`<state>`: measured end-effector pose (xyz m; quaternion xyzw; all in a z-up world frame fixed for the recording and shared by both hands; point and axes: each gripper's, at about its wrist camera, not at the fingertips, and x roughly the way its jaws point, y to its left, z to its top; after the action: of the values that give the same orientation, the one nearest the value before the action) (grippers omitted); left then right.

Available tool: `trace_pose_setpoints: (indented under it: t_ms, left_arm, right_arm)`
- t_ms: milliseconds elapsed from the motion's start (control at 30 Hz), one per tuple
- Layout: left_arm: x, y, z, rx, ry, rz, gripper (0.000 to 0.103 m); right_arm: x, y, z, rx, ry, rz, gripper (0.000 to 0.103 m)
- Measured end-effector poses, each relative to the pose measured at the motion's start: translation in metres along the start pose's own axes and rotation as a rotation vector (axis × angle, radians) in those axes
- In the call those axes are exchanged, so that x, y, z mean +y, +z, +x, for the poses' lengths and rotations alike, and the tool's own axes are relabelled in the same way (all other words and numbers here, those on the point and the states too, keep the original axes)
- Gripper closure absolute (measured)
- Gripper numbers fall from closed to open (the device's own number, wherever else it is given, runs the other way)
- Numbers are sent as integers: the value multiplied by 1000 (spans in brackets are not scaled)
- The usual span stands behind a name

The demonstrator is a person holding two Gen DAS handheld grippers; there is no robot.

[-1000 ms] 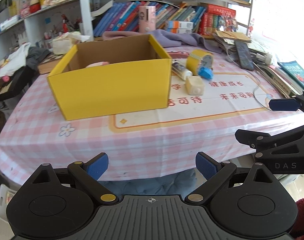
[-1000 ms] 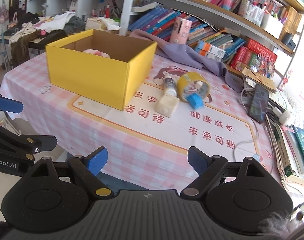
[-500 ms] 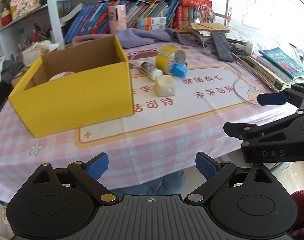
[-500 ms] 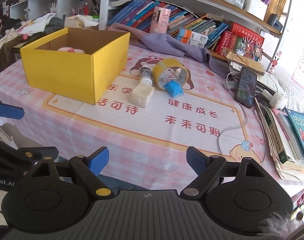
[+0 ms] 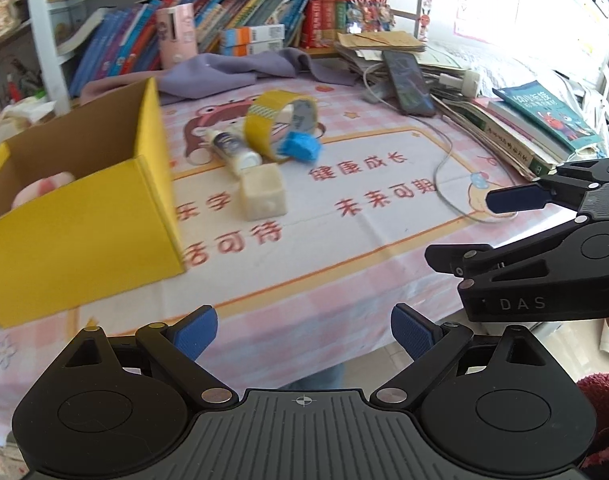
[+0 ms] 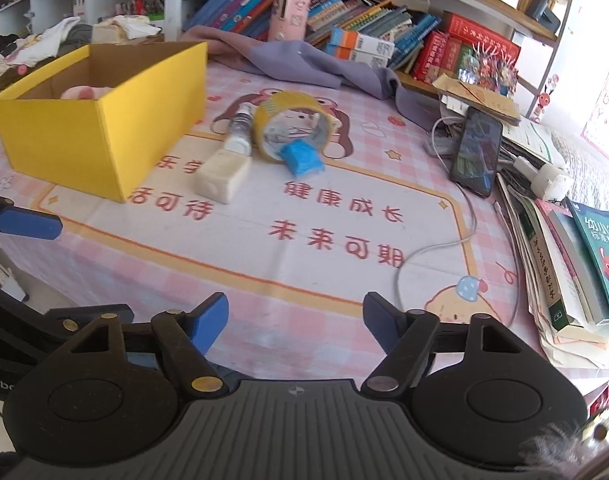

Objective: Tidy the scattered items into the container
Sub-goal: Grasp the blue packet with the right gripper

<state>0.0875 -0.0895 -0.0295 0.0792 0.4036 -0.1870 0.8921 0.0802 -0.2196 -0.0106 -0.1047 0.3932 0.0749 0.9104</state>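
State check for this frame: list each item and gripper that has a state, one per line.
Yellow cardboard box: open-topped, pink item inside.
Yellow tape roll: on its side, outside box.
Small white bottle: lying flat.
Cream cube block: on the tablecloth.
Blue crumpled piece: against the roll.
Left gripper: open, empty.
Right gripper: closing, nothing between.

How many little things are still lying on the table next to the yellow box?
4, bunched right of the yellow box: a cream block nearest, a small bottle behind it, a yellow tape roll, and a blue packet against the roll. More may be hidden.
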Motion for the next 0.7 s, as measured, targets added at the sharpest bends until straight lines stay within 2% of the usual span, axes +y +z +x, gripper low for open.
trace_pose_setpoints:
  t_ms: [300,400,433,700]
  left_arm:
    - [-13,38,36,4,37,-15,8]
    - [-17,49,46,0,69,-21,10]
    - [-17,53,50,0,80,-28,14]
    - [-10,79,75,7,187,-82,21]
  right_arm:
    - [-44,28,35,4,46,13,41]
    - [-56,39,48,4,76,11,46]
    - [-60,43,53,3,89,7,48]
    - [-76,74,90,-6,209,-47,54]
